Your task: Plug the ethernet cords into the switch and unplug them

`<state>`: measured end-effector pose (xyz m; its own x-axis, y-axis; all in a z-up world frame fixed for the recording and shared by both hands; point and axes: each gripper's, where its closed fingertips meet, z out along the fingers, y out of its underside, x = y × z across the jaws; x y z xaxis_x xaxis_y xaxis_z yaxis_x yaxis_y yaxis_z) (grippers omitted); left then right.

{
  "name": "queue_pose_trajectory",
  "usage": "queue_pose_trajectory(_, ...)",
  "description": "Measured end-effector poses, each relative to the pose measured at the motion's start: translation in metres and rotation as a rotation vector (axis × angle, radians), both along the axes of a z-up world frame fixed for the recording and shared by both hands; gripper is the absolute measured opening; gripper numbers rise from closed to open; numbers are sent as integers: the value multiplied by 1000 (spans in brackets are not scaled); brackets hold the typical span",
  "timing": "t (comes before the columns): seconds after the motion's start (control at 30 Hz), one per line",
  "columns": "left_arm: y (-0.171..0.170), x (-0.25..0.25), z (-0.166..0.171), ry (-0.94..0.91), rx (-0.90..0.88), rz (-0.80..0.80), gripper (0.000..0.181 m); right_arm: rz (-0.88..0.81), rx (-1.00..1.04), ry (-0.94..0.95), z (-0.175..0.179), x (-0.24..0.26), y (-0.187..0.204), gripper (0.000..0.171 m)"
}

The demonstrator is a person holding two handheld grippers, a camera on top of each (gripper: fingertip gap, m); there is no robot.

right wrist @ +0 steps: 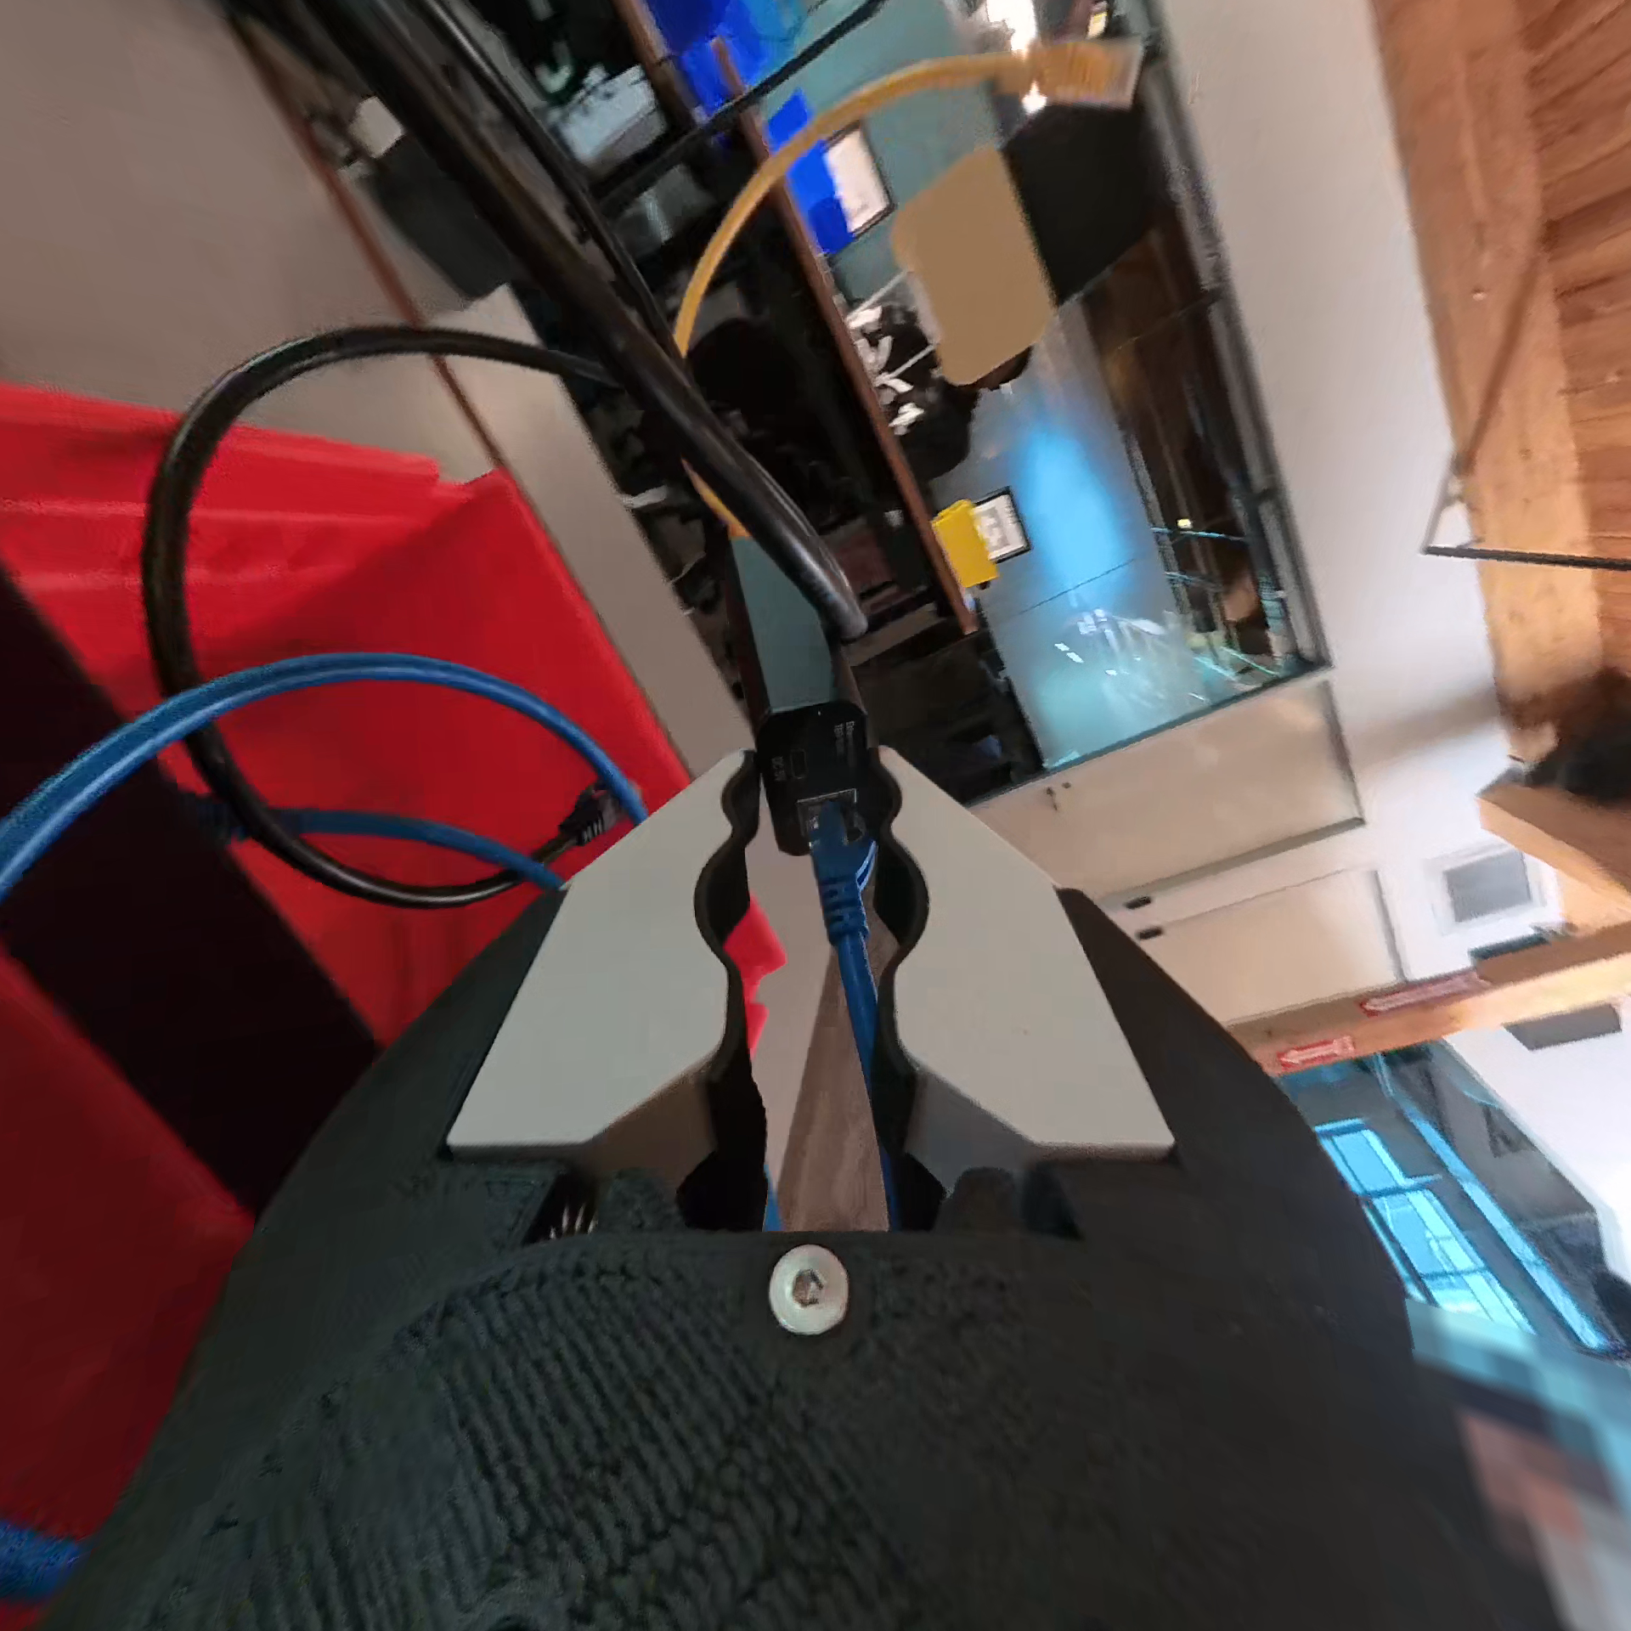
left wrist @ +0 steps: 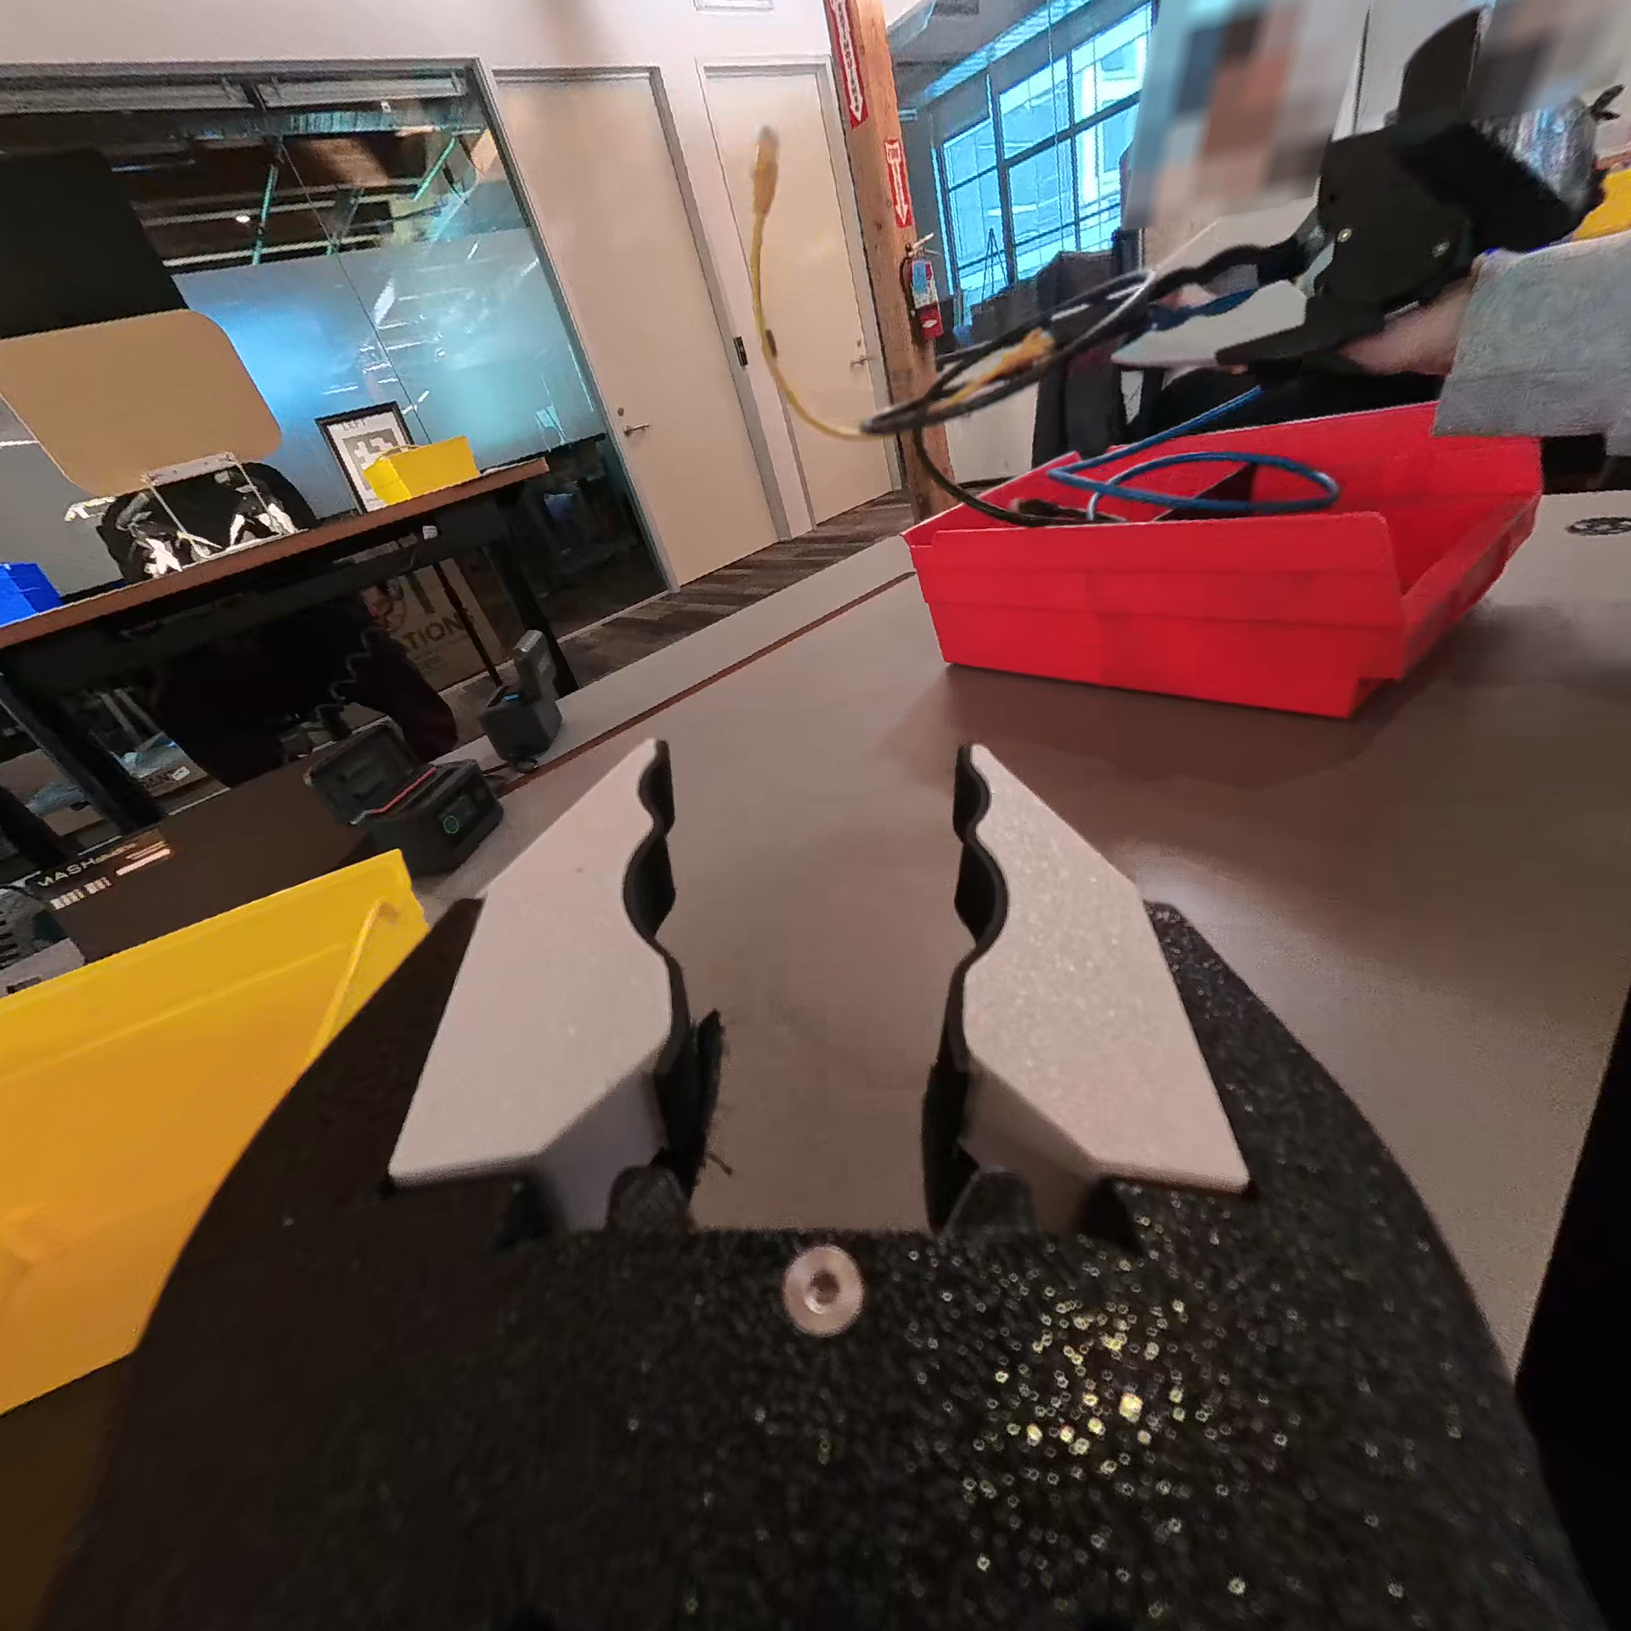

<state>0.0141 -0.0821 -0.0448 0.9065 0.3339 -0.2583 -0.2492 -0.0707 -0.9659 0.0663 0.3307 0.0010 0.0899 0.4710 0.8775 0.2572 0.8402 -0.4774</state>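
Note:
My right gripper (right wrist: 816, 781) is shut on a small black switch (right wrist: 812, 750), held in the air at its fingertips. A blue ethernet cord (right wrist: 847, 927) is plugged into the switch's near side and runs back between the fingers. Black cords (right wrist: 176, 529) and a yellow cord (right wrist: 794, 159) hang from its far side; the yellow cord's plug is free. In the left wrist view, that gripper (left wrist: 1236, 291) is at upper right above the red bin (left wrist: 1147, 618), with the yellow cord (left wrist: 759, 265) swinging left. My left gripper (left wrist: 812, 755) is open and empty, low over the table (left wrist: 1236, 883).
The red bin holds a loop of blue cord (left wrist: 1236, 477). A yellow bin (left wrist: 132, 1103) stands close at my left gripper's left. Small black cases (left wrist: 424, 812) sit by the table's left edge. A second table with another yellow bin (left wrist: 419, 468) stands beyond. There is about 45 cm between the tips of the two grippers.

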Motion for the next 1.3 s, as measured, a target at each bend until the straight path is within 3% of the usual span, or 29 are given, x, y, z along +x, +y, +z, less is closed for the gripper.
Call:
queue_pose_trajectory(0.2, 5, 3, -7, -8, -30, -17, 60, 1, 21, -301, -46, 2, 0, 20)
queue_pose_trajectory(0.5, 9, 6, -14, -11, -67, -30, 59, -46, -140, -791, -112, 5, 2, 21)
queue_pose_trajectory(0.73, 13, 7, -23, -18, -105, -46, 59, -133, -267, -986, -133, 2, 11, 21)
queue_pose_trajectory(0.93, 18, 11, -31, 0, -155, -59, 58, -242, -211, -1244, -153, 6, 20, 23)
queue_pose_trajectory(1.1, 18, 16, -35, 43, -196, -67, 59, -345, -130, -1320, -157, 8, 29, 32)
queue_pose_trajectory(1.17, 20, 18, -37, 47, -206, -76, 59, -397, -74, -1333, -150, 14, 40, 42)
queue_pose_trajectory(1.3, 23, 19, -42, 41, -225, -92, 58, -413, -92, -1334, -123, 26, 46, 45)
